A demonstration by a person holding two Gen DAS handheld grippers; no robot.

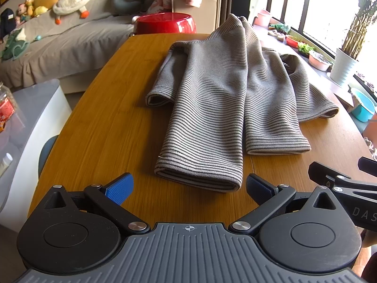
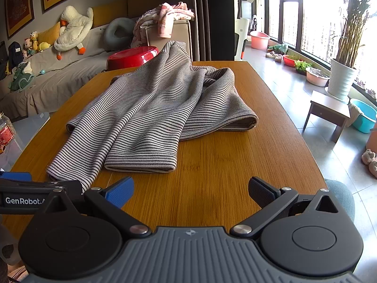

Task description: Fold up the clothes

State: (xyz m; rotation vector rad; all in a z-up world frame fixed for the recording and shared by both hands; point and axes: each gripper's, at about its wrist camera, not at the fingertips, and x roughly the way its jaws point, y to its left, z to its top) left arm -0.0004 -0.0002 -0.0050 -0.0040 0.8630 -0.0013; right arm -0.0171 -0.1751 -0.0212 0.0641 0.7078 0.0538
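While both of your hand-held grippers wait at the near edge of the tabletop (image 1: pixel 99 122), the striped sweater (image 1: pixel 226 89) lies spread on the wood in front of them, not yet folded into a neat shape. Its long axis runs away from you, from the hem near you to the collar at the far edge, where a red basin (image 1: pixel 166 23) stands behind the tabletop.

Your left hand-held gripper (image 1: pixel 189 187) has its jaws wide apart and holds nothing. The near folded hem lies directly ahead of it, just beside the blue pads, so this side is the nearer one to the cloth. Your right hand-held gripper (image 2: pixel 190 189) is also spread open and empty. In its view the sweater (image 2: pixel 150 108) lies ahead and to the left, and bare wood is between its pads and the second hem corner, so it is a little further from the cloth.

One sleeve (image 1: pixel 162 87) points out to the left and the other sleeve (image 1: pixel 315 99) lies out to the right side. I judge that the folding is at an early stage. The coming move probably needs you to reach forward along the long axis, the left side first to the hem, or each side outward to its own sleeve.
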